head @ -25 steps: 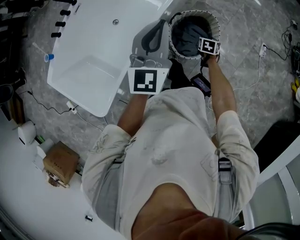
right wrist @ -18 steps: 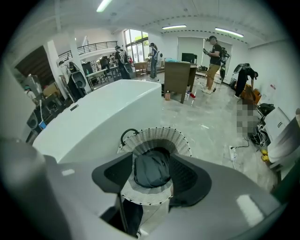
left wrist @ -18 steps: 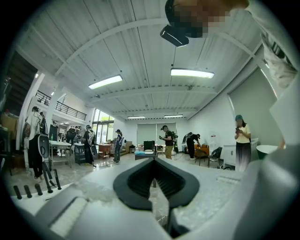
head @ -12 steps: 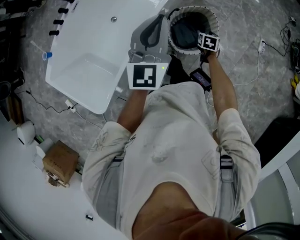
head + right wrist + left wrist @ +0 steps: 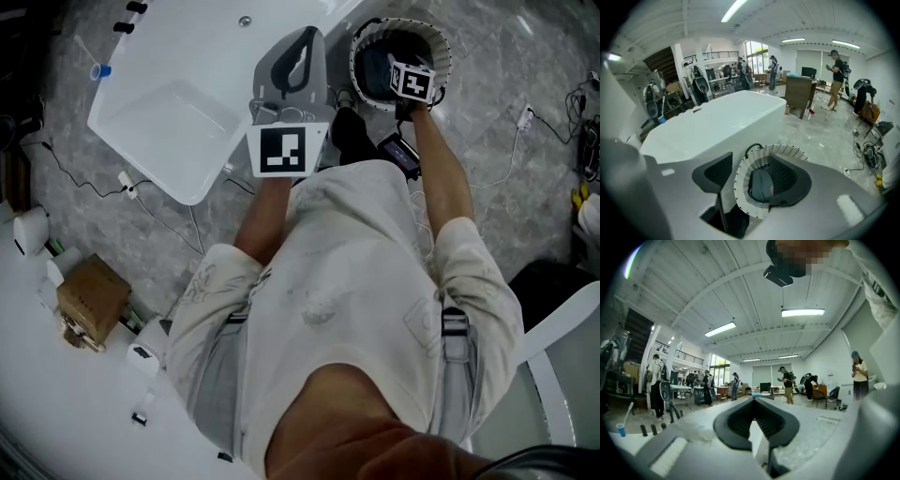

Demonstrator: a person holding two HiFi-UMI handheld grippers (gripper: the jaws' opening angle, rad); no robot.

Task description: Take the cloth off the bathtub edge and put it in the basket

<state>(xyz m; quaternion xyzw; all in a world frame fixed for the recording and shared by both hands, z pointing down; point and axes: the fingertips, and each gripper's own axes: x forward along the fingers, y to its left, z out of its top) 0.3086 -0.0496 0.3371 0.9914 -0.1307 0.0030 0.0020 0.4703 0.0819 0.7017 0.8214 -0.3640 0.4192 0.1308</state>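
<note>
Jaws: left gripper (image 5: 753,402) pressed together, empty | right gripper (image 5: 749,169) spread | basket (image 5: 787,149): holds dark cloth (image 5: 761,185)

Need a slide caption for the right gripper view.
Open right hand-held gripper over the basket, grey cloth lying inside, white bathtub behind.

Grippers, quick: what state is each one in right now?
Left gripper: shut, nothing between the jaws.
Right gripper: open and empty, above the basket with the cloth lying in it.
</note>
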